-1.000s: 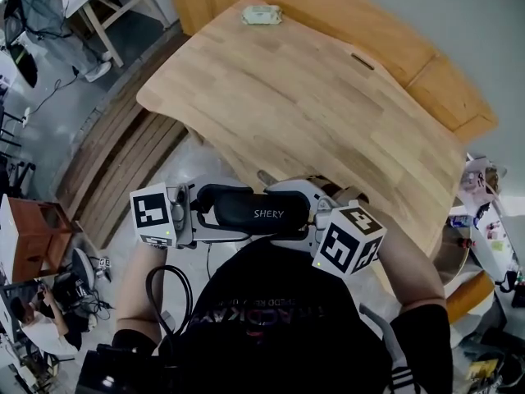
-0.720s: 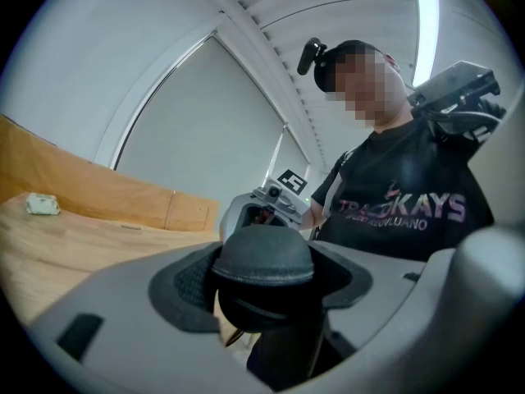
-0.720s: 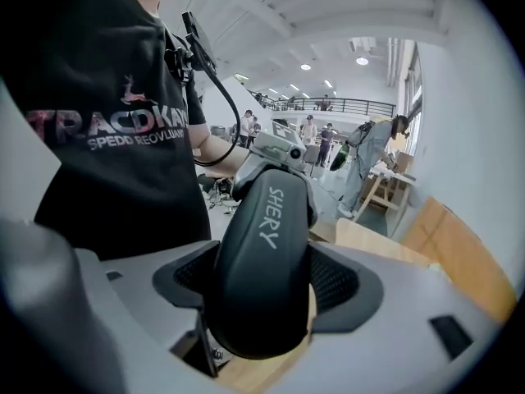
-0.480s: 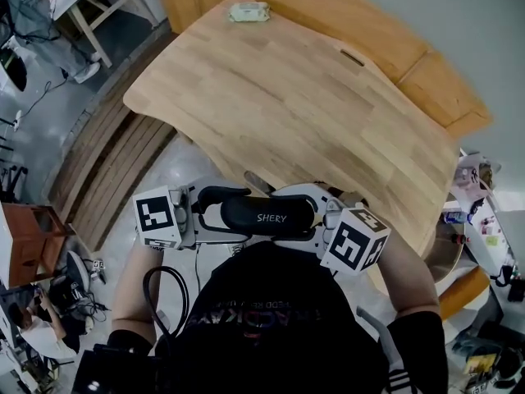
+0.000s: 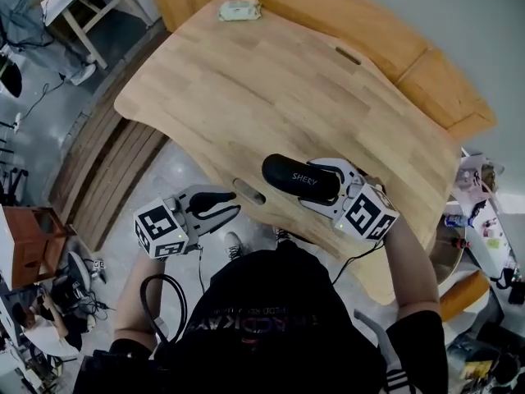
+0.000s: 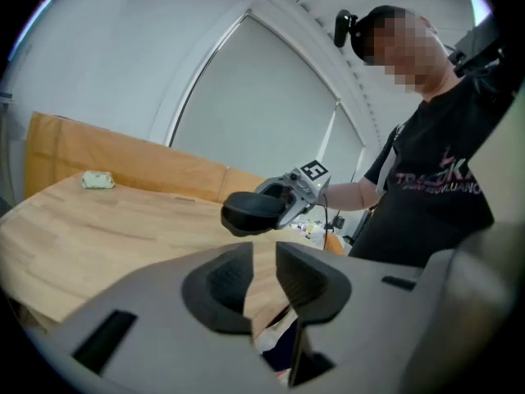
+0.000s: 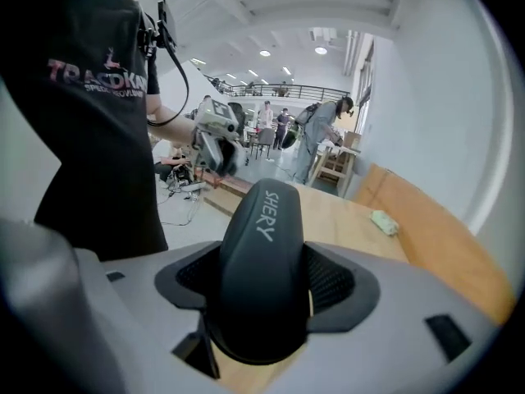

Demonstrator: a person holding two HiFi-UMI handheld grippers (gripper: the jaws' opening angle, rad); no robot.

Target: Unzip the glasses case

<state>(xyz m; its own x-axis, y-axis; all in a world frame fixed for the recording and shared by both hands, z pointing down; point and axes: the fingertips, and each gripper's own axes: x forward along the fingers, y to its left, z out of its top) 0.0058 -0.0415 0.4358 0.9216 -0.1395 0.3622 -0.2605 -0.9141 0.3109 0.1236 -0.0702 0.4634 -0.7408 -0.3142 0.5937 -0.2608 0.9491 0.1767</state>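
R gripper jaws closing, pads pressed on both sides of the case. We hold it by one end, its length running out ahead, SHERY print up. L gripper jaws closing too, w/ a narrow gap and nothing btwn them. We see the case held in the air over the near edge of the table; can't tell if the zip is shut. L gripper hangs off the table edge, well apart from the case. Small pale packet lies at the table's far end.
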